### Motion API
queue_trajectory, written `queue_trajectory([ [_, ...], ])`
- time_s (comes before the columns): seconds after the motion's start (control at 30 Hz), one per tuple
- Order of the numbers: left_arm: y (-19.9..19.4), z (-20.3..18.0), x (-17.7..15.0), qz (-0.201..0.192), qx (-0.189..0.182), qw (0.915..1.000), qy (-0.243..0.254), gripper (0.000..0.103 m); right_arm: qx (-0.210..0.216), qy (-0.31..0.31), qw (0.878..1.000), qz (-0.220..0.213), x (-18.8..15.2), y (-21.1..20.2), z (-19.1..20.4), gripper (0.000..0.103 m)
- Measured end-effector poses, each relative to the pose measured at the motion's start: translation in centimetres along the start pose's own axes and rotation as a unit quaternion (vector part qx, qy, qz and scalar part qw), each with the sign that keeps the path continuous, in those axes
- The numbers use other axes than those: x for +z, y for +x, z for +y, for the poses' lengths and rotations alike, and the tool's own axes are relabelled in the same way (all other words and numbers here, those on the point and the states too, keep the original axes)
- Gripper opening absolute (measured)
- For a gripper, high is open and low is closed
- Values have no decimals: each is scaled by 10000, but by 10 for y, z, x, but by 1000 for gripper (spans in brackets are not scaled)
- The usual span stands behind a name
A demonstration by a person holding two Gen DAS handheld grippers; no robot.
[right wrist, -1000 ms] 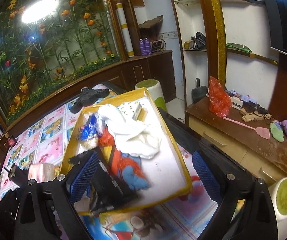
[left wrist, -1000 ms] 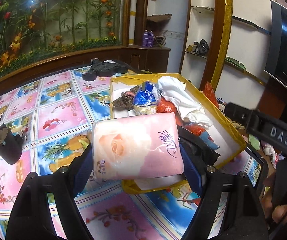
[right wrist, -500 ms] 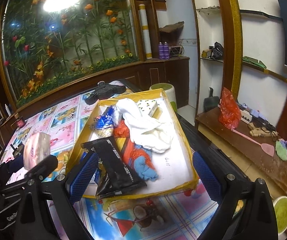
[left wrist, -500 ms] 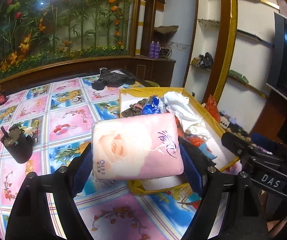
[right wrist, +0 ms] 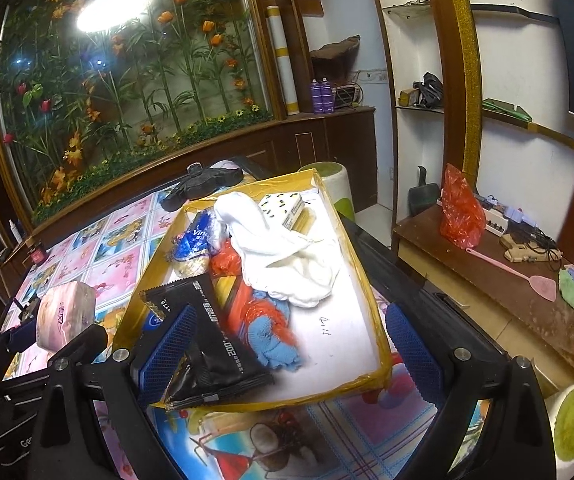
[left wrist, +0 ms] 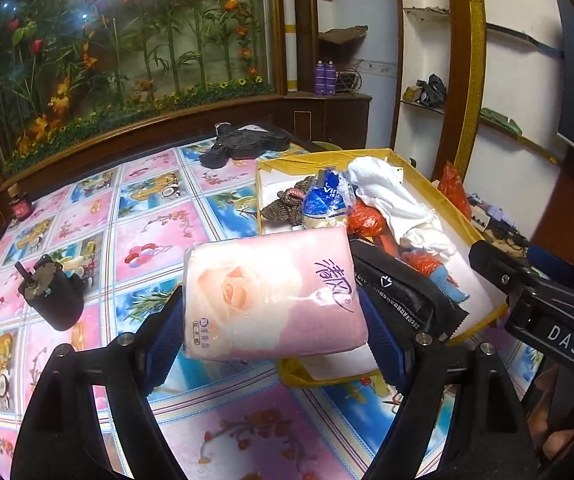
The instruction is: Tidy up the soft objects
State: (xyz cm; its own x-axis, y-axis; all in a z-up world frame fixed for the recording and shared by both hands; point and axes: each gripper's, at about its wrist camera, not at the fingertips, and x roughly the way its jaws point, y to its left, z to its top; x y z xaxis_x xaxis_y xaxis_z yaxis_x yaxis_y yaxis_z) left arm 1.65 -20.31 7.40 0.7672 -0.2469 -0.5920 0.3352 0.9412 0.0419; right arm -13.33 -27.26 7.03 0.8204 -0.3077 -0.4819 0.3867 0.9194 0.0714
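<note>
My left gripper [left wrist: 271,344] is shut on a pink tissue pack with a rose print [left wrist: 273,294], held above the table by the near left corner of the yellow-rimmed box [left wrist: 453,200]. The pack also shows in the right wrist view [right wrist: 65,316]. My right gripper [right wrist: 287,348] is open and empty above the box's near edge [right wrist: 271,402]. In the box lie a black packet [right wrist: 207,336], a white cloth [right wrist: 283,252], a blue bag [right wrist: 197,236], red and blue soft items [right wrist: 265,320] and a small carton [right wrist: 283,208].
The table wears a pink and blue picture cloth [left wrist: 147,236]. A black cylinder [left wrist: 53,298] stands at its left, a black object [left wrist: 243,144] at the far edge. A side cabinet [right wrist: 499,280] at the right holds a red bag, a fly swatter and toys.
My right gripper has drawn back from the black packet, which now lies in the box. My left gripper still holds the tissue pack, drifted slightly back and left.
</note>
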Motion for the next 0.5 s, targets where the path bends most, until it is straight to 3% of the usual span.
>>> queue_trajectory([
  [0.5,2,5,0,86,184,9998,3,82,-41,-14,9998,-176,-3,-3,-2,97],
])
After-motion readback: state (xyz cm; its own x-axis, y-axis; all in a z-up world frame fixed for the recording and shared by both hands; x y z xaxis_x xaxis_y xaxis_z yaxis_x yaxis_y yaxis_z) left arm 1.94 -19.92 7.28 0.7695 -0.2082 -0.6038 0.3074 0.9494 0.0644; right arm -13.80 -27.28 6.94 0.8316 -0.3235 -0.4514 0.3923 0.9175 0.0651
